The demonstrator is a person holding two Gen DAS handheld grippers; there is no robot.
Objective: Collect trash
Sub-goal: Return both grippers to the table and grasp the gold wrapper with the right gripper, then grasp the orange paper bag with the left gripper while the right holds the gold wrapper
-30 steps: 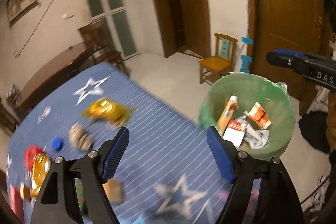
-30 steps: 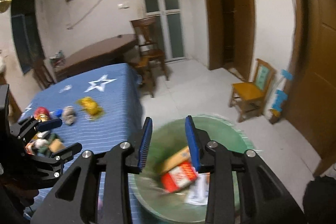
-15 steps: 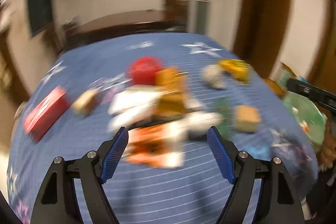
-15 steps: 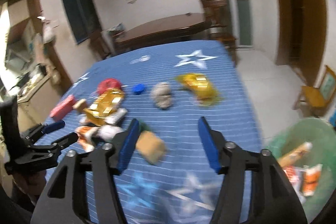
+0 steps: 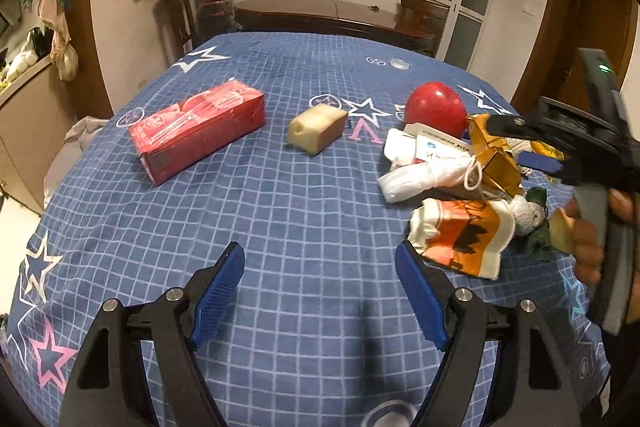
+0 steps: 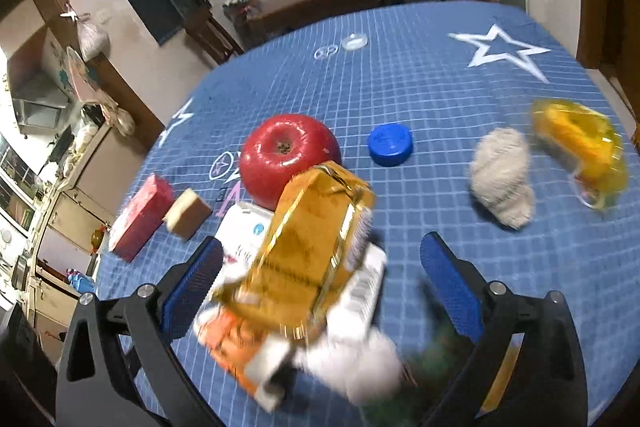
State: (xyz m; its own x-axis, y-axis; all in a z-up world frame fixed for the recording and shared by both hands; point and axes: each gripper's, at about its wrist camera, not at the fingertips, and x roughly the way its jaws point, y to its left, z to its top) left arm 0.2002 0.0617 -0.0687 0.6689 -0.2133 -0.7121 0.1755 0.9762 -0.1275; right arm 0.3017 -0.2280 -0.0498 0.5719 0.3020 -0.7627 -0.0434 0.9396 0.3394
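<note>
With both tongs, left [image 5: 320, 291] and right [image 6: 320, 279], wide open and empty, the right risks dragging neighbouring wrappers along, since the gold box [image 6: 316, 247] between its fingers rests on a loose heap.

The left gripper [image 5: 320, 291] points forward and slightly downward, its blue-padded jaws spread wide with nothing between them. The right gripper [image 6: 320, 291] is likewise parted wide, and the hand [image 5: 592, 227] wraps its grey handle at the side
</note>
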